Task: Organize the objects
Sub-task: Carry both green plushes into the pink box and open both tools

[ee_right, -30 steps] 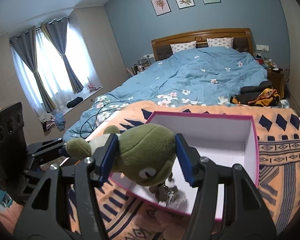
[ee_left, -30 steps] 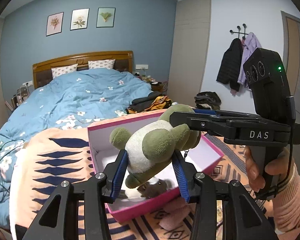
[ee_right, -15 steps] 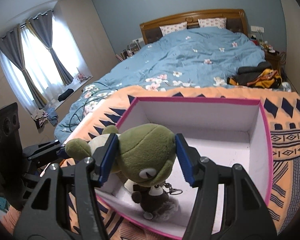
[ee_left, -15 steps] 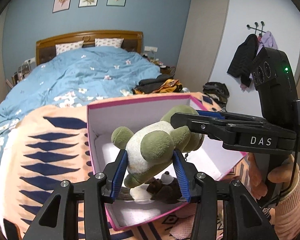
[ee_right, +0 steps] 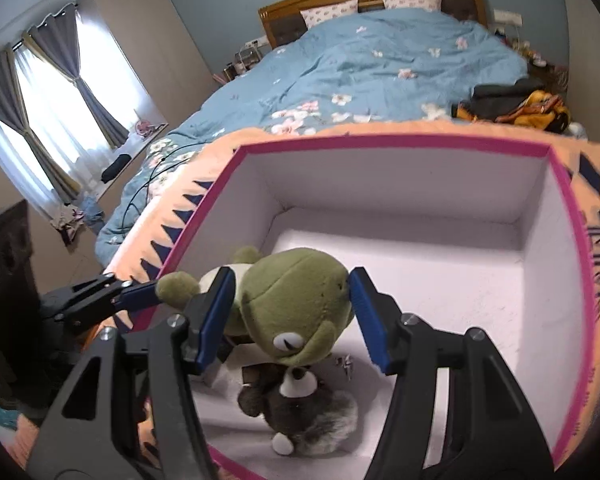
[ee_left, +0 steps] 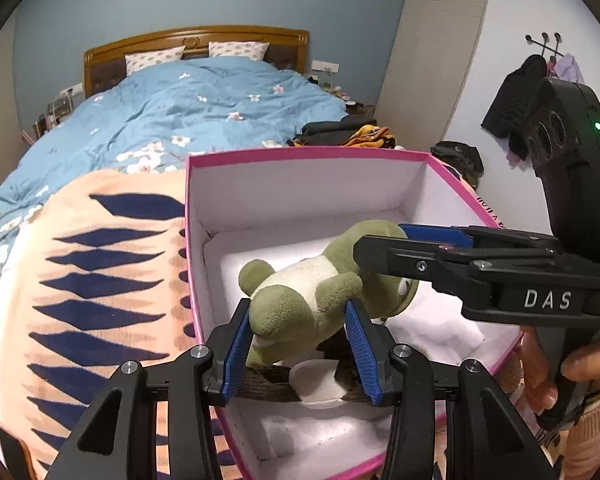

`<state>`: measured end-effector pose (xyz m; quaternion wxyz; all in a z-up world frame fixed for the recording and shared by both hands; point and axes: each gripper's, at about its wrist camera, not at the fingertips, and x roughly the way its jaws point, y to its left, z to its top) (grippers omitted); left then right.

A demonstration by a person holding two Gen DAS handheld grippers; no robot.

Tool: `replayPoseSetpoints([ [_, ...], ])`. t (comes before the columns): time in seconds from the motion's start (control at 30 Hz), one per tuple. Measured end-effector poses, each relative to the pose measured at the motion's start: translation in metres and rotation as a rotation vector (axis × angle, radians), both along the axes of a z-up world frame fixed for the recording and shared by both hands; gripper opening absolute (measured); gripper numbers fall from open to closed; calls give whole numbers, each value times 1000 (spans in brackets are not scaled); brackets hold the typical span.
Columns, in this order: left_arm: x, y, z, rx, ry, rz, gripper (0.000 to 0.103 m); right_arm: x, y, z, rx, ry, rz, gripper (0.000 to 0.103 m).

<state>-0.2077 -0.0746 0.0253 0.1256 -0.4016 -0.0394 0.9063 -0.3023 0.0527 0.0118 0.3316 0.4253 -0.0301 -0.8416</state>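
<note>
Inside the pink-rimmed box (ee_right: 572,216), over a furry brown toy (ee_right: 300,408), I hold the soft green frog plush (ee_left: 312,300): left gripper (ee_left: 300,352) clenched on its body, right gripper (ee_right: 292,316) on its head. Patterned orange blanket (ee_left: 100,280) beneath the box.

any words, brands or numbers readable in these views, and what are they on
"DAS": white capitals on the black body of the right claw, seen from the left wrist.
Dark print on the pink box outer side: cut off, unreadable.
Nothing else readable in either view.
</note>
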Motion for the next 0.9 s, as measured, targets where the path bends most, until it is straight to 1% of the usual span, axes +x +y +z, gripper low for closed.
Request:
replayPoseSetpoints([
  [0.13,5,1,1,-20,24,15,47,0,2,-5,-5,-11,-2,61],
  [0.2,8,4,2,-38,42,22,50,0,5,-5,-15,-11,-6,61],
  [0.27,10,3,4,-37,56,30,59,1,9,-3,-27,-10,-14,61],
  [0.33,14,2,6,-42,77,46,62,3,12,0,-38,-6,-14,61],
  [0.4,18,1,8,-34,91,45,62,7,14,4,-47,1,-9,61],
  [0.5,29,2,13,-28,130,45,67,16,19,9,-62,13,1,61],
  [0.73,68,6,34,4,250,-16,68,50,47,20,-109,57,23,61],
  [0.8,81,10,38,5,278,-42,74,60,56,24,-120,77,21,61],
  [0.83,89,12,40,3,298,-50,80,67,63,25,-126,86,20,61],
  [0.9,103,20,43,-9,328,-73,81,81,72,27,-130,103,18,61],
])
